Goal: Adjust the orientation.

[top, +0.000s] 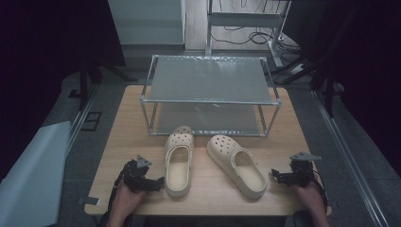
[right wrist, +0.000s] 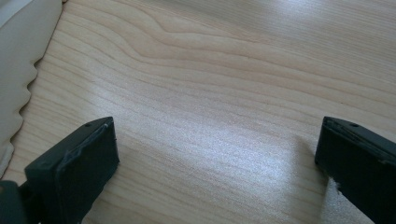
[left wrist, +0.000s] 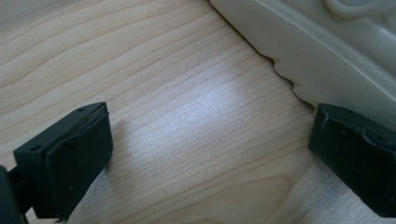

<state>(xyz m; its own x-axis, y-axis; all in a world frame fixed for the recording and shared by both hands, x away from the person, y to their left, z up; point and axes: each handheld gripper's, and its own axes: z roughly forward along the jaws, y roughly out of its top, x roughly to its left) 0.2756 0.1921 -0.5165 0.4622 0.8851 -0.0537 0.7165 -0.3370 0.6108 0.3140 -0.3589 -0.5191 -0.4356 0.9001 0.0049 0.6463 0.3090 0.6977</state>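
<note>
both claws gape empty: left claw [top: 158, 182] lies just beside the left clog [top: 178, 163], whose long axis runs away from the person; right claw [top: 275, 176] flanks the angled right clog [top: 239, 165].

In my left gripper view the left clog [left wrist: 327, 56] runs off the top and right edges, so I get just a stretch of its scalloped sole, and my right-hand jaw covers a bit of that sole. My right gripper view cuts the right clog [right wrist: 18, 60] down to a sliver at the left edge (heel or toe, I can't tell).
</note>
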